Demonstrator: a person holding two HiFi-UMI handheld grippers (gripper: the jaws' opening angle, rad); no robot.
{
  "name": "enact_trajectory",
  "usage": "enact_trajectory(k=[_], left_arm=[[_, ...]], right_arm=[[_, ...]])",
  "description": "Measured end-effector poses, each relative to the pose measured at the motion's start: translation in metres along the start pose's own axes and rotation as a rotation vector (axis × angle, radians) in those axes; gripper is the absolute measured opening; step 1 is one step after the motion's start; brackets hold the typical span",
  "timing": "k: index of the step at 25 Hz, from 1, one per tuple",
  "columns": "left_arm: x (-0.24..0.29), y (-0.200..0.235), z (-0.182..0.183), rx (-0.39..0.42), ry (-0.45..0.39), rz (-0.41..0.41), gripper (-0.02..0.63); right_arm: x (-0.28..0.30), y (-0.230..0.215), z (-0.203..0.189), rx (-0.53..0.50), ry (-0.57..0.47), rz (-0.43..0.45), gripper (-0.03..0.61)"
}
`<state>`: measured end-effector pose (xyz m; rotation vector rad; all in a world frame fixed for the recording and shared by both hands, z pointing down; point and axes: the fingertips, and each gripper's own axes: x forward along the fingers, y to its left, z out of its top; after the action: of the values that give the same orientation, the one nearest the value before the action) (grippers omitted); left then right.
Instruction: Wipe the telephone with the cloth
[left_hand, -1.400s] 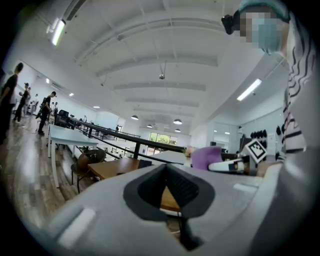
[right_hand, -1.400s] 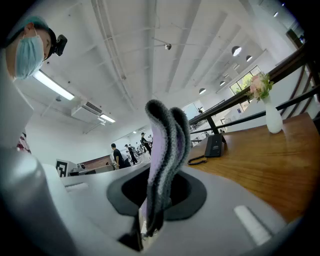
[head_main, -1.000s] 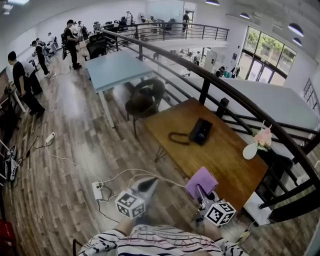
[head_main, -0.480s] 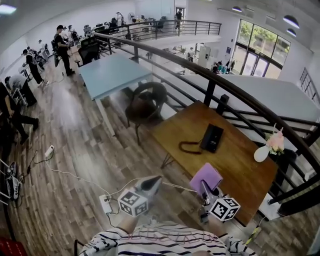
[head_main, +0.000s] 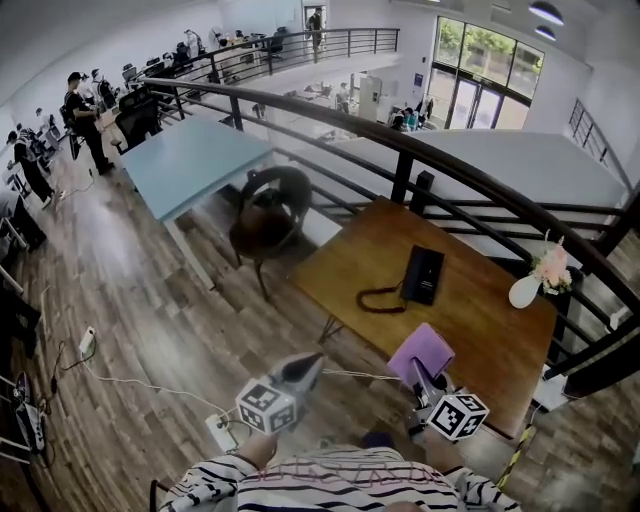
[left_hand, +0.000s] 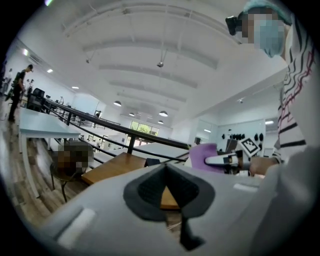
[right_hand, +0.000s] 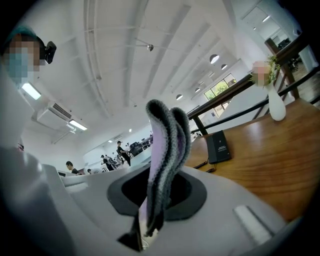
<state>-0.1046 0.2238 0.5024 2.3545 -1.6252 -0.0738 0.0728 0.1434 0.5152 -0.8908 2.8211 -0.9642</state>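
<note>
Stood nearer the telephone (head_main: 422, 275), wiping unstarted; right gripper (head_main: 424, 378) clamped purple cloth (head_main: 420, 350) short of it; left gripper (head_main: 306, 364) closed, empty.

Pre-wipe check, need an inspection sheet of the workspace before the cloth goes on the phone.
Surface: wooden table, mostly bare.
Job's things: black telephone lying flat near the middle of the table; purple cloth held off the table near its front edge, apart from the telephone.
Clutter: white vase with flowers at the table's right end.
Grippers: right gripper shut on the cloth; left gripper shut, nothing between its jaws, held off the table over the floor.
Cables: coiled cord on the table left of the telephone; power strip with white leads on the floor.
Surroundings: black railing behind the table, chair, light blue table, people far left.
</note>
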Motion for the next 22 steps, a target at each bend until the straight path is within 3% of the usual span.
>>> enact_trajectory(k=[6, 13, 22], left_arm=[[0.037, 0.03, 0.001, -0.044, 0.006, -0.036, 0.002], [0.096, 0.085, 0.024, -0.049, 0.004, 0.003, 0.002], [0.2, 0.059, 0.046, -0.022, -0.017, 0.014, 0.002]], right_arm=[[0.031, -0.02, 0.009, 0.026, 0.002, -0.048, 0.049], [0.1, -0.058, 0.052, 0.03, -0.004, -0.028, 0.049], [0.094, -0.141, 0.117, 0.035, -0.025, -0.009, 0.049]])
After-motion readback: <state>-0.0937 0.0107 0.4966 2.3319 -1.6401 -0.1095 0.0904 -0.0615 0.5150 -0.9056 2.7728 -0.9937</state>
